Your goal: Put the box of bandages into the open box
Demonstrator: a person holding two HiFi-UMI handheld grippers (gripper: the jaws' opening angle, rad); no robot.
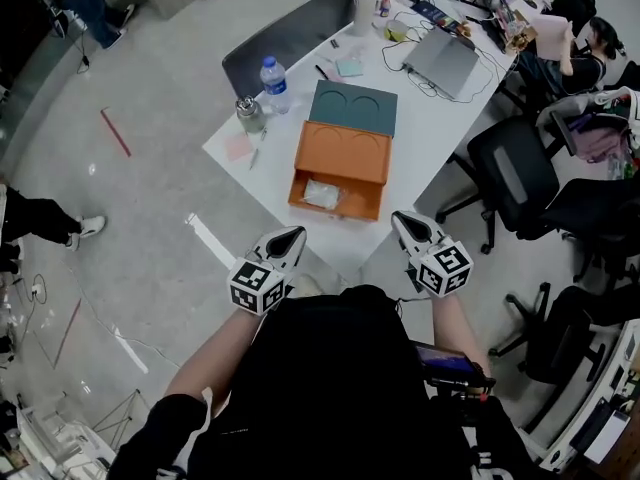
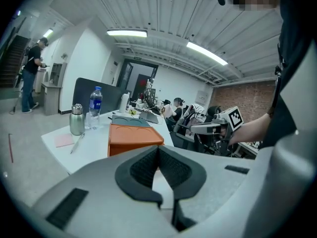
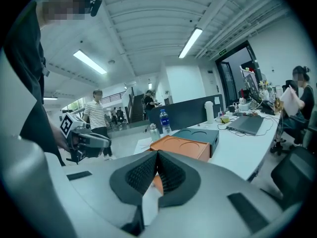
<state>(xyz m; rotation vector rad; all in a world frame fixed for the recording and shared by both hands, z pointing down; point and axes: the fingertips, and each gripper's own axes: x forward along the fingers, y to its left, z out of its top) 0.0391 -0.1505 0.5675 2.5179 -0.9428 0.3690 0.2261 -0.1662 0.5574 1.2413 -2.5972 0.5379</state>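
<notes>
Tips meeting, nothing between them: left tongs point(image 1: 287, 236) and right tongs point(image 1: 406, 222), held short of the tabletop point(image 1: 430, 118). Pale box of bandages point(image 1: 322, 194) lies inside the orange open box point(image 1: 340, 152) (teal box point(image 1: 352, 107) touching behind).

Packet point(image 1: 322, 194) in open box point(image 1: 342, 151), second box point(image 1: 353, 108) behind (touching), bottle point(image 1: 274, 85) left

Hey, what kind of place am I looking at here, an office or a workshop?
Most likely an open-plan office: a long white desk with a laptop on it, rolling office chairs alongside, and strip lights on the ceiling.
</notes>
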